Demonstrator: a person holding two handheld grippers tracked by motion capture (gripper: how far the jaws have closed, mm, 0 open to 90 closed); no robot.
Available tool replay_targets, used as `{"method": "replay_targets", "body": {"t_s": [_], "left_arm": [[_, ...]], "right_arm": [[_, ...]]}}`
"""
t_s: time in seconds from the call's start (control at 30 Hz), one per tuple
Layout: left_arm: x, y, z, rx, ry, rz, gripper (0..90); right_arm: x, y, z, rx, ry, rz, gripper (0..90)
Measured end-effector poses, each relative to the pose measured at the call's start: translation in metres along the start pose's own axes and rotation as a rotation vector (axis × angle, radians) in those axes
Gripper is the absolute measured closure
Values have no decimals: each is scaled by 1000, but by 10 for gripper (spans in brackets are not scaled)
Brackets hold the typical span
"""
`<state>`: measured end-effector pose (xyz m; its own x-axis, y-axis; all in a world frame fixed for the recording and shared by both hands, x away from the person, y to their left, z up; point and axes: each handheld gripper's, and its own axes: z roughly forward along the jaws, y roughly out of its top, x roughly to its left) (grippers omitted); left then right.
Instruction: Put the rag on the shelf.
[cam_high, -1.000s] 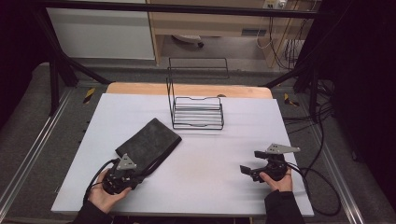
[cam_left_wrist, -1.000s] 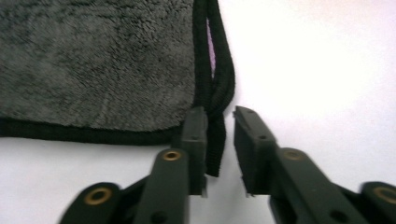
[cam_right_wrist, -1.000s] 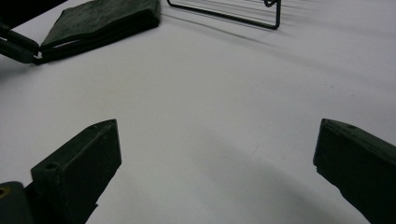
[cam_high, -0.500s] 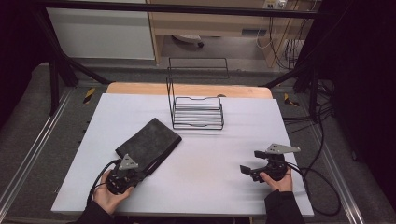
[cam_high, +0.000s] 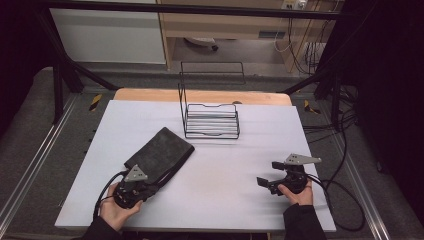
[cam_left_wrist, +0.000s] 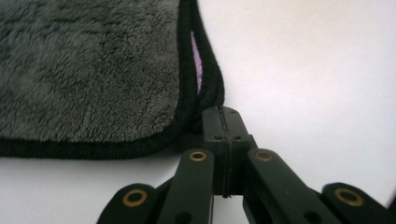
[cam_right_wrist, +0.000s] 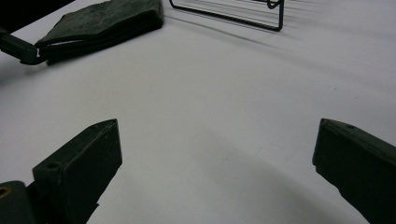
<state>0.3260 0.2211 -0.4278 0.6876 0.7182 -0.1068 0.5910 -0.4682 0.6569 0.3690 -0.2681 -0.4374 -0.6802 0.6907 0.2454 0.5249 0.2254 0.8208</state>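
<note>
left gripper (cam_left_wrist: 223, 122) closed at folded towel (cam_left_wrist: 88, 70) corner, lilac lining visible.

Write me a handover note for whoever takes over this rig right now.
Left tool: shut at the near corner hem of the folded dark grey towel; I cannot tell whether it pinches the hem.
Right tool: open, empty, low over the white table at its right side.
Wire rack: at the back centre, nothing in it.
Done: left tool brought to the towel corner.
Left: confirm the grip, then probably lift the towel.
</note>
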Motion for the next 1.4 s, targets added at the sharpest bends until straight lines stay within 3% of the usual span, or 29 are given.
{"method": "replay_targets", "body": {"t_s": [0.2, 0.47, 0.7, 0.83, 0.87, 0.9, 0.93, 1.1, 1.13, 1.17, 1.3, 1.33, 1.4], "left_arm": [[-18, 7, 4, -33, -94, 9, 900], [-39, 14, 17, -43, -136, 14, 900], [-48, 18, 25, -48, -147, 26, 900], [-50, 18, 31, -25, -120, 48, 893], [-51, 18, 30, -17, -116, 51, 822], [-50, 19, 28, -13, -105, 52, 822], [-50, 19, 25, -22, -94, 53, 721], [-37, 21, 2, -70, -58, 39, 520], [-24, 20, -6, -93, -21, 30, 490], [-24, 20, -6, -93, -21, 30, 467], [8, 15, -16, -119, 11, -30, 359], [22, 12, -20, -125, 32, -57, 350], [30, 11, -21, -120, 43, -65, 334]], "right_arm": [[0, 0, 0, 1, 0, 0, 21], [0, 0, 0, 0, -2, 0, 22], [1, 0, 2, 9, 0, -3, 23], [3, 1, 5, 10, 1, -6, 24], [4, 1, 6, 14, 1, -10, 24], [4, 1, 6, 14, 1, -10, 24], [5, 2, 7, 14, -1, -8, 25], [11, 5, 10, -4, -9, -8, 33], [13, 7, 11, -8, -10, -11, 40], [15, 8, 13, -11, -10, -19, 45], [27, 15, 24, 5, -20, -27, 51], [30, 16, 28, 10, -19, -29, 52], [37, 19, 35, 21, -15, -34, 52]]}}
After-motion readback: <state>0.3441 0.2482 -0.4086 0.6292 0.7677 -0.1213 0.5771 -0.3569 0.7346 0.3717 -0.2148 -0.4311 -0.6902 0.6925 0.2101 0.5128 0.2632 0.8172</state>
